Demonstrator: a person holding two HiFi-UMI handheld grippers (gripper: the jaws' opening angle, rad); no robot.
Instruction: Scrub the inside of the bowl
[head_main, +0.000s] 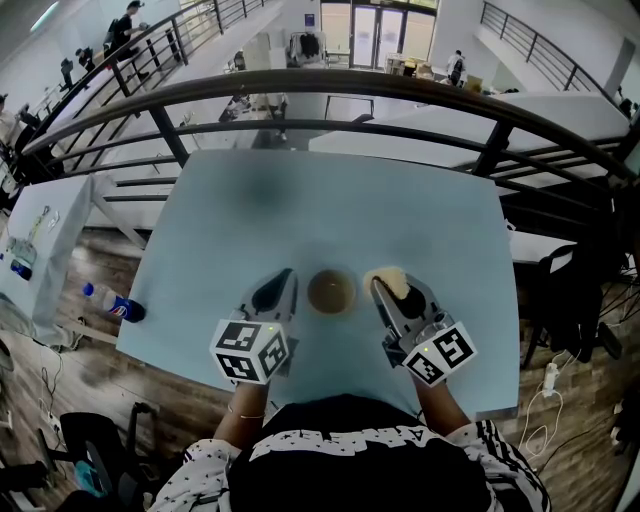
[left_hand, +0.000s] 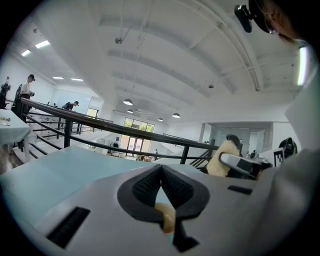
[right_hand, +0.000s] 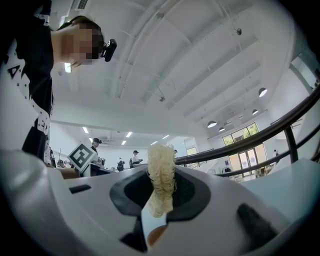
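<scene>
Right gripper view: pinching a pale, fibrous scrubber (right_hand: 162, 167) between the fingers (right_hand: 187, 189) of the right gripper (right_hand: 161, 176); tuft upright past the tips.

Left gripper view: pressed together pad to pad, the fingers (left_hand: 145, 187) of the left gripper (left_hand: 161, 169); tan sliver in the gap below the pads, identity unclear.

Head view: both grippers low over pale blue worktop (head_main: 330, 210), flanking bowl (head_main: 331, 292); left tips just beside its left rim, scrubber near its right rim, touching or not unclear.

Bowl: round, brown, upright, toward the worktop's near edge, about midway across.

Beyond: bottle (head_main: 113, 304) lying at the worktop's left edge, on it or below it unclear; dark curved railing (head_main: 330, 85) behind the far edge; wood floor (head_main: 110, 390) to the left.
</scene>
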